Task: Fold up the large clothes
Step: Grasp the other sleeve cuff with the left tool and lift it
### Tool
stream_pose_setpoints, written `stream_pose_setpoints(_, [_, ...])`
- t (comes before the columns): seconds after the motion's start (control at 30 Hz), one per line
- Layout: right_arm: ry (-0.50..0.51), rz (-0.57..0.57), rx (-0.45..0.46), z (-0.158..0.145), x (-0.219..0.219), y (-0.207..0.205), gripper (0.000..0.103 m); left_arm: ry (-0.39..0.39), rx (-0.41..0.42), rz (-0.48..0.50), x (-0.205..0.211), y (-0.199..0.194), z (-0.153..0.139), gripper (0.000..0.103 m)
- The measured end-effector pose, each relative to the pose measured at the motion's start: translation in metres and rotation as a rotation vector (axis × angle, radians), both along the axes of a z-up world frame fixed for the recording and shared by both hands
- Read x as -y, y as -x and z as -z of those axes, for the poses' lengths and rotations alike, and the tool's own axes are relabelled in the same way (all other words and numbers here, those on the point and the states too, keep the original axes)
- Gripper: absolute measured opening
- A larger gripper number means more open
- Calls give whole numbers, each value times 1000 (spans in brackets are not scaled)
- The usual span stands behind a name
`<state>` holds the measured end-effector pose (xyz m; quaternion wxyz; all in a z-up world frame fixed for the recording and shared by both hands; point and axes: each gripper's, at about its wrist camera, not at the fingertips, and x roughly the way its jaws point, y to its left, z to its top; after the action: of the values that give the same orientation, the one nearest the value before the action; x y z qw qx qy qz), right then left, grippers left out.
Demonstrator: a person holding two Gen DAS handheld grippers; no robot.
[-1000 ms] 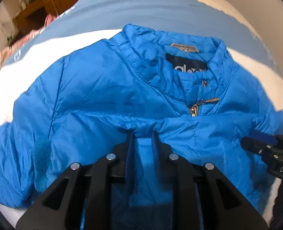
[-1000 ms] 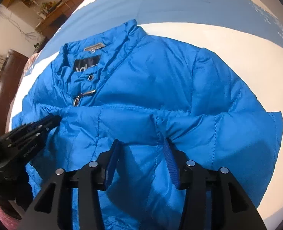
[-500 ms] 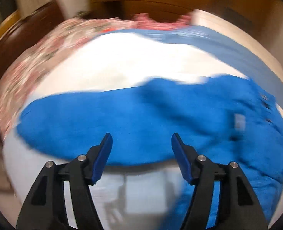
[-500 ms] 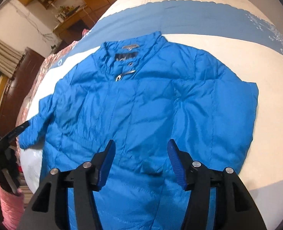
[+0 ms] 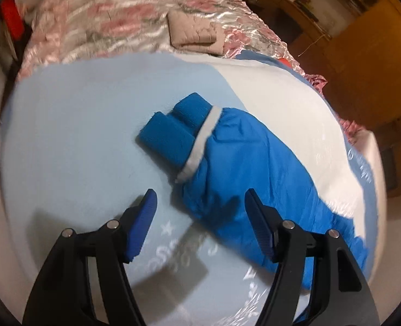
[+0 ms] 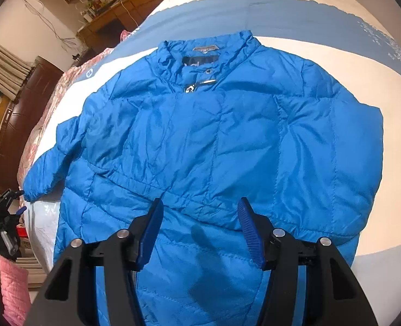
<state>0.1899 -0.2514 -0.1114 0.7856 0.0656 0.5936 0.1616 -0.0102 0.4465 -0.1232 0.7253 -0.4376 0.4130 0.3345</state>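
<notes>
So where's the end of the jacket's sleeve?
In the left wrist view the sleeve cuff lies flat on the pale blue sheet, just ahead of the open left gripper, pointing toward the flowery pink blanket.

The jacket lies flat on the bed, collar toward 12 o'clock, one sleeve stretching to 9 o'clock. In the left wrist view, a folded cushion sits on the quilt at 12 o'clock behind the sleeve cuff
</notes>
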Motion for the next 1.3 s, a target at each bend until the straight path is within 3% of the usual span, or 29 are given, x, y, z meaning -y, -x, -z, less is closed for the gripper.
stream_pose_setpoints(0.07, [7, 8, -1, 0, 0, 2, 57, 43, 19, -14, -8, -6, 13, 67])
stream_pose_setpoints(0.2, [27, 23, 12, -5, 3, 6, 57, 31, 40, -18, -10, -9, 15, 71])
stream_pose_setpoints(0.27, [34, 31, 18, -8, 5, 7, 57, 19, 32, -17, -11, -13, 15, 59])
stream_pose_setpoints(0.33, [32, 38, 20, -9, 7, 7, 57, 7, 31, -22, -10, -16, 14, 37])
stream_pose_setpoints(0.4, [34, 42, 23, -11, 8, 9, 57, 1, 49, -27, -8, -17, 9, 28])
stream_pose_setpoints(0.57, [33, 49, 31, -15, 15, 14, 57, -98, 120, 27, 19, -22, -26, 21])
stream_pose_setpoints(0.73, [26, 65, 36, -17, 24, 17, 57, -253, 199, 177, 81, -48, -85, 21])
stream_pose_setpoints(0.93, [19, 82, 37, -16, 38, 22, 57, -333, 274, 444, 186, -98, -123, 21])
stream_pose_setpoints(1.13, [8, 109, 30, -13, 54, 26, 57, -309, 329, 715, 297, -150, -121, 21])
stream_pose_setpoints(1.3, [7, 126, 29, -11, 65, 29, 57, -308, 299, 859, 360, -183, -96, 21])
